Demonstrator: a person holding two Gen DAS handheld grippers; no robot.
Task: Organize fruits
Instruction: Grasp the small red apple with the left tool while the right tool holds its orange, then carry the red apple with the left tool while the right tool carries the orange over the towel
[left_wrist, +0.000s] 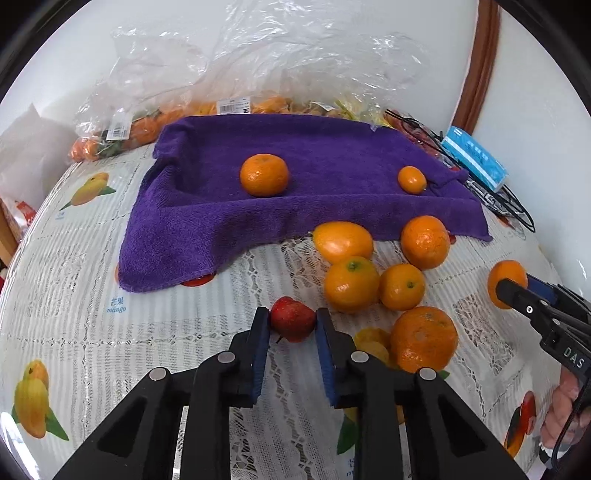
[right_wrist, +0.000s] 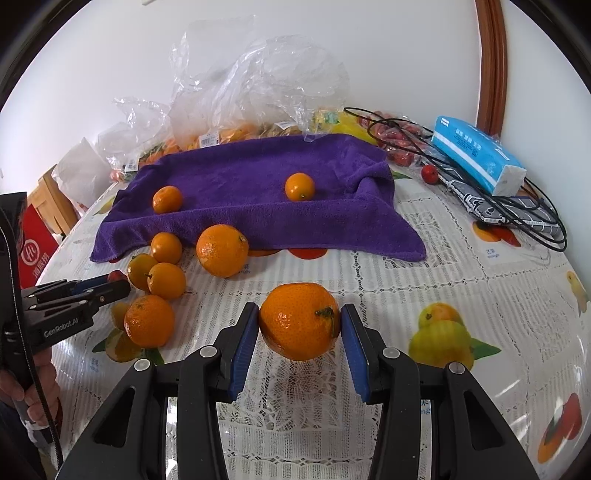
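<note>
The left tool (left_wrist: 291, 325) is clamped on a small red fruit (left_wrist: 292, 318), glossy, with its underside just above or on the desk (left_wrist: 74, 314); contact with the cloth cannot be told. The right tool (right_wrist: 300, 325) holds a large orange (right_wrist: 299, 320) between its blue pads (right_wrist: 245, 339), the stem and a bit of green leaf turned toward the right pad; the fruit's skin is dimpled and shiny, and its shadow falls on the lace-patterned cover below.

A purple towel (left_wrist: 303, 184) lies rumpled across the far half of the desk, its near edge hanging in a wavy line. Two oranges sit on it, well apart: a bigger one (left_wrist: 263, 174) near the middle and a small one (left_wrist: 412, 180) toward the right. Just in front of the towel's near edge a loose cluster of oranges (left_wrist: 351, 284) lies on the desk, several touching one another, with one more large orange (left_wrist: 424, 339) nearest the left tool, just to its right.

Behind the towel stand clear plastic bags (right_wrist: 258, 85) holding more fruit, against a white wall. At the far right a blue tissue pack (right_wrist: 480, 158) rests on black cables (right_wrist: 535, 221). The widest open stretch of desk is to the right of the held orange in the right wrist view, and to the left of the red fruit in the left wrist view.
</note>
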